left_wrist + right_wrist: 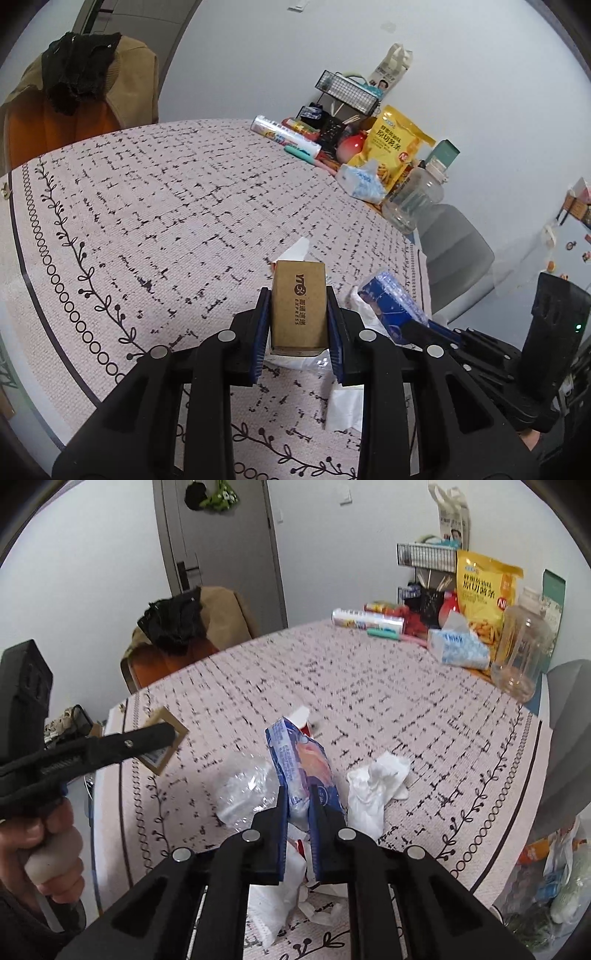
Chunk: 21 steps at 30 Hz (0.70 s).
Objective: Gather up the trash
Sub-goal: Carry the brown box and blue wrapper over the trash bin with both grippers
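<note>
My left gripper [298, 295] is shut on a small brown cardboard box [299, 304] printed with "YTO Express", held just above the patterned tablecloth [147, 206]. In the right wrist view that same box [164, 738] hangs at the left in the left gripper [168, 734], with a hand on its handle. My right gripper [299, 794] is shut on a crumpled blue snack wrapper [295, 760], which also shows at the right of the left wrist view, wrapper [391, 299]. Crumpled white tissues [376, 782] and a clear plastic bag [243, 794] lie on the cloth around the right gripper.
At the table's far corner stand a yellow snack bag [484, 590], a clear plastic jar [521, 653], a tissue pack [458, 646], a wire rack [424, 555] and rolls. A chair draped with clothes [184, 627] stands behind; a bag of rubbish [546, 878] sits low right.
</note>
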Motion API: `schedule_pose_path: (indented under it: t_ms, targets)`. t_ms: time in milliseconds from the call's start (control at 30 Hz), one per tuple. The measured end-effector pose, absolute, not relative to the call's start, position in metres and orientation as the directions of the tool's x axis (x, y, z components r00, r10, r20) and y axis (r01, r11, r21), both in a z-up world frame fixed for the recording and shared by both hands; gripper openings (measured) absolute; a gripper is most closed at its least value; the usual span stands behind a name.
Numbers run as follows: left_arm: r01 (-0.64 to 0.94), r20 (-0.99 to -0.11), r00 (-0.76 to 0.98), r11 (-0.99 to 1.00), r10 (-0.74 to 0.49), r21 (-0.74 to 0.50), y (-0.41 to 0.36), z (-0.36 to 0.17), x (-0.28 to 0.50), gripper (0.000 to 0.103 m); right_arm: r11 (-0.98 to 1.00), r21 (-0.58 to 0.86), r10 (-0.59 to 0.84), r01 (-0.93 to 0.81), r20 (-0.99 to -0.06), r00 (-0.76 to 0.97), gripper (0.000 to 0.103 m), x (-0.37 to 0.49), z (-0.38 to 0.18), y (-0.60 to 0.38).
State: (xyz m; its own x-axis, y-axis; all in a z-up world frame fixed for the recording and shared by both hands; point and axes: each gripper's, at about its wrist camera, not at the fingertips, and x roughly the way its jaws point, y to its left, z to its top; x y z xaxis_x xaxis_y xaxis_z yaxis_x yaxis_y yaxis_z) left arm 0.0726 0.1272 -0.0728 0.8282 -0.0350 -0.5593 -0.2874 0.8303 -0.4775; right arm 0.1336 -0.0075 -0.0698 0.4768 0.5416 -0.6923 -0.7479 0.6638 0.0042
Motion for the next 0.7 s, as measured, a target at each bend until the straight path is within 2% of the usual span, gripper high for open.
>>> schedule_pose_path:
  t_ms: [333,700]
  targets:
    - [-0.228,-0.540,0.839,0.859,-0.066,-0.459,0.100,-0.056,0.084,0.028,0.676,0.015,0.582,-0.737,-0.624,0.522,0.011,0.115,-0.037,-0.037]
    - [-0.126,-0.536,0.833,0.898,-0.136,-0.423,0.048,-0.042,0.111,0.028,0.760,0.034,0.540,-0.649,-0.589,0.601,0.011,0.121,-0.030,-0.097]
